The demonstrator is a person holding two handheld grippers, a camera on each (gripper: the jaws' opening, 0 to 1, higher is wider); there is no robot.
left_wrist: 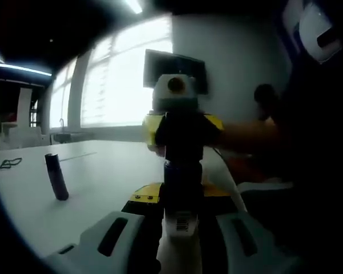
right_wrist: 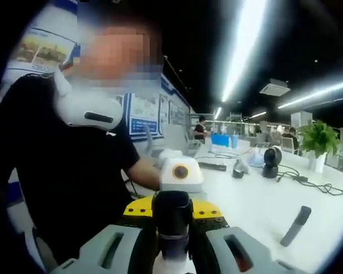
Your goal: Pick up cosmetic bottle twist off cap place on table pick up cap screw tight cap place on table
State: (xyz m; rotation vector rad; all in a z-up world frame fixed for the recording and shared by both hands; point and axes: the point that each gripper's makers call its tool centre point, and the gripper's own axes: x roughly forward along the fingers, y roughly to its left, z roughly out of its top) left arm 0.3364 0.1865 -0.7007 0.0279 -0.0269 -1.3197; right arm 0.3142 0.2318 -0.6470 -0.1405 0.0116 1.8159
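Observation:
My left gripper [left_wrist: 177, 220] is shut on a white cosmetic bottle [left_wrist: 183, 224] with a barcode label, held upright between its grey jaws. The bottle's dark cap [left_wrist: 183, 178] sits on top, and my right gripper [left_wrist: 183, 162] comes in from the far side and closes on it. In the right gripper view, the black cap [right_wrist: 172, 220] is clamped between the right gripper [right_wrist: 172, 237] jaws. The left gripper's yellow body faces it close behind. Both grippers meet nose to nose above the white table [left_wrist: 103, 171].
A dark upright stick [left_wrist: 56, 177] stands on the table, also seen as the stick [right_wrist: 295, 225]. A cable [left_wrist: 6, 164] lies at the far left. A person in a black shirt [right_wrist: 74, 171] is close by. A black device [right_wrist: 270, 162], cords and a plant [right_wrist: 319, 140] sit farther along.

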